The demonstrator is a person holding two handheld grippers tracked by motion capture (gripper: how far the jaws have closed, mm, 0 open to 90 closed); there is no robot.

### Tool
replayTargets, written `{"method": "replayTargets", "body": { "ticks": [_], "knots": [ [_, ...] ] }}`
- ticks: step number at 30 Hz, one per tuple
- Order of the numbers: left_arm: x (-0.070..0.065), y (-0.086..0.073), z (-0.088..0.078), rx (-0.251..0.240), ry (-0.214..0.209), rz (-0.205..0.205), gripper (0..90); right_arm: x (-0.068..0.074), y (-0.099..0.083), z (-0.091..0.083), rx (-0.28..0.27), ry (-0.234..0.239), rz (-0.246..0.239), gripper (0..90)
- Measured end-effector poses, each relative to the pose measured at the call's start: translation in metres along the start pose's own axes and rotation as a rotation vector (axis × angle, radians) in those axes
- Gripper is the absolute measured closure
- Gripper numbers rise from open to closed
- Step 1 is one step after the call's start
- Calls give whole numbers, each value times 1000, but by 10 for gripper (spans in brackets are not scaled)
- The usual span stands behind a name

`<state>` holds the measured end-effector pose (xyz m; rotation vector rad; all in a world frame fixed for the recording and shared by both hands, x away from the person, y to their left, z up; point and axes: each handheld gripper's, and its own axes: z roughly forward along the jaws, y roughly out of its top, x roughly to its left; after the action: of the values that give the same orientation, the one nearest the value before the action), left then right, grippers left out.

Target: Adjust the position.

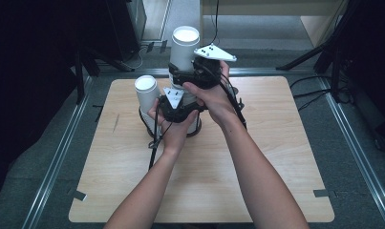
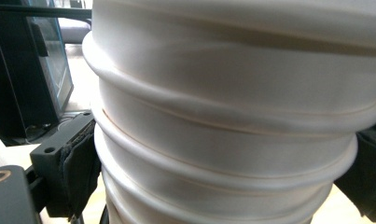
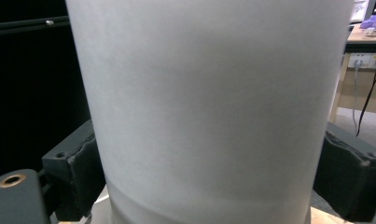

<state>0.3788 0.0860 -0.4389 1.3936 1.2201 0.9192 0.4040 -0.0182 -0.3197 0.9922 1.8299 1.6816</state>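
A tall stack of white cups (image 1: 185, 50) stands at the middle of the wooden table (image 1: 257, 157). My right gripper (image 1: 181, 75) is shut on the smooth wall of the upper cup (image 3: 209, 102), and both of its pads (image 3: 85, 172) touch the cup's sides. Lower down, my left gripper (image 1: 183, 102) is shut on the stack where several rolled rims (image 2: 223, 116) sit one above another; its pads (image 2: 80, 172) press on either side. A second white cup column (image 1: 146, 93) stands just left of the left hand.
Dark equipment and stand legs (image 1: 314, 52) border the table at the back and right. Cables (image 1: 154, 143) trail from the grippers over the tabletop. Metal rails (image 1: 61, 152) run along the floor on both sides of the table.
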Motion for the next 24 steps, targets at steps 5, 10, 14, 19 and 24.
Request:
{"method": "replayTargets", "body": {
  "ticks": [5,10,14,19,24],
  "knots": [
    [0,0,0,0,-1,-2,27,1,1,0,-3,-7,-10,97],
    [0,0,0,0,-1,-2,27,3,2,-1,-7,-23,-29,101],
    [0,0,0,0,-1,-3,27,4,4,-2,-9,-28,-34,105],
    [0,0,0,1,-1,-2,27,5,9,-4,-25,-27,-28,111],
    [0,0,0,3,-1,-2,26,8,15,-7,-36,-33,-40,111]
  ]
}}
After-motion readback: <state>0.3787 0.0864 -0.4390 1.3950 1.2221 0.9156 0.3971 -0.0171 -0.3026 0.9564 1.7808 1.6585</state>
